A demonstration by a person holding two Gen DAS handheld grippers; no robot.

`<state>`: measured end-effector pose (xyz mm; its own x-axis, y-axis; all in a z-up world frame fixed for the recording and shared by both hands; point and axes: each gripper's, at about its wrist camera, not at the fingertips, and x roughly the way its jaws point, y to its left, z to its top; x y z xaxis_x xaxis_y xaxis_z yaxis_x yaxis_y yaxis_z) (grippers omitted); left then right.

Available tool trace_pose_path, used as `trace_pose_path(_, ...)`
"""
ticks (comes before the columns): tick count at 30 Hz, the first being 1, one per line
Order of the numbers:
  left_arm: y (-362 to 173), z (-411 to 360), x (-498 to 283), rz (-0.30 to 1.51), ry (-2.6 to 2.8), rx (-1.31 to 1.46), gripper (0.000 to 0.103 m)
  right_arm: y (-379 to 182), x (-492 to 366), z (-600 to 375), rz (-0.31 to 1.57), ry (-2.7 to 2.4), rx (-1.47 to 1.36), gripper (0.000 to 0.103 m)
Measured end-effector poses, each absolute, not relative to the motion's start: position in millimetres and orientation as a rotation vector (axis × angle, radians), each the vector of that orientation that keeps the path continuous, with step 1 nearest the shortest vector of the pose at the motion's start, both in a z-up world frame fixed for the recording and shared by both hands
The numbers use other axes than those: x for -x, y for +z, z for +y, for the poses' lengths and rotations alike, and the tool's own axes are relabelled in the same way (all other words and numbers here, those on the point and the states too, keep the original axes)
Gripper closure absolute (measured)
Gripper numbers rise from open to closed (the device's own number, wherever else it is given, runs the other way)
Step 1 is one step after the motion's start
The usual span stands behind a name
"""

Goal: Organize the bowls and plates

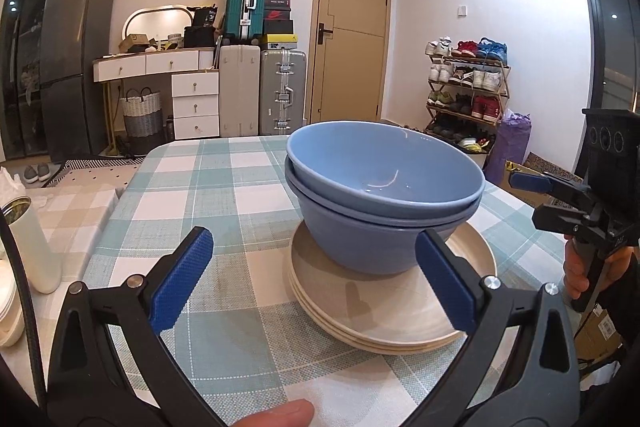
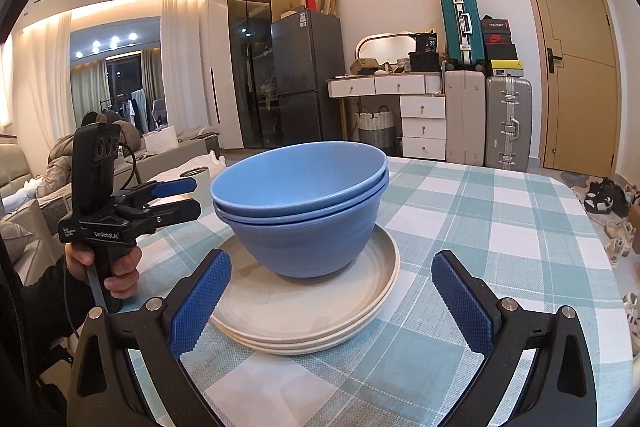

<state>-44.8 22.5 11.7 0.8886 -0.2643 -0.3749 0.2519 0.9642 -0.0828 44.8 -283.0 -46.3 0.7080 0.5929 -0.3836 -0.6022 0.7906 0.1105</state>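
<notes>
Nested blue bowls (image 1: 384, 187) (image 2: 300, 195) stand upright on a stack of cream plates (image 1: 384, 315) (image 2: 304, 311) on the checked tablecloth. My left gripper (image 1: 316, 259) is open just in front of the stack. Its right pad (image 1: 444, 279) hangs over the plates beside the lowest bowl, holding nothing. My right gripper (image 2: 332, 275) is open too, facing the stack from the other side, with the plates' near rim between its pads. Each gripper shows in the other's view, hand-held and off to the side: right gripper (image 1: 528, 201), left gripper (image 2: 196, 197).
The table (image 1: 208, 187) carries a white bottle (image 1: 32, 247) and white dishes (image 1: 8, 307) at its left end. Cardboard boxes (image 1: 552, 175) lie on the floor beyond the right edge. Suitcases, drawers and a shoe rack stand far behind.
</notes>
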Motion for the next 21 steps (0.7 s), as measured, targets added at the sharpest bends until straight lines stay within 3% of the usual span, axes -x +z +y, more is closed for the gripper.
trace_pose_path(21,11.1,25.7,44.4,0.393,-0.273,0.038,0.002,-44.6,-35.6,-282.4,0.384,0.676,0.041,0.001)
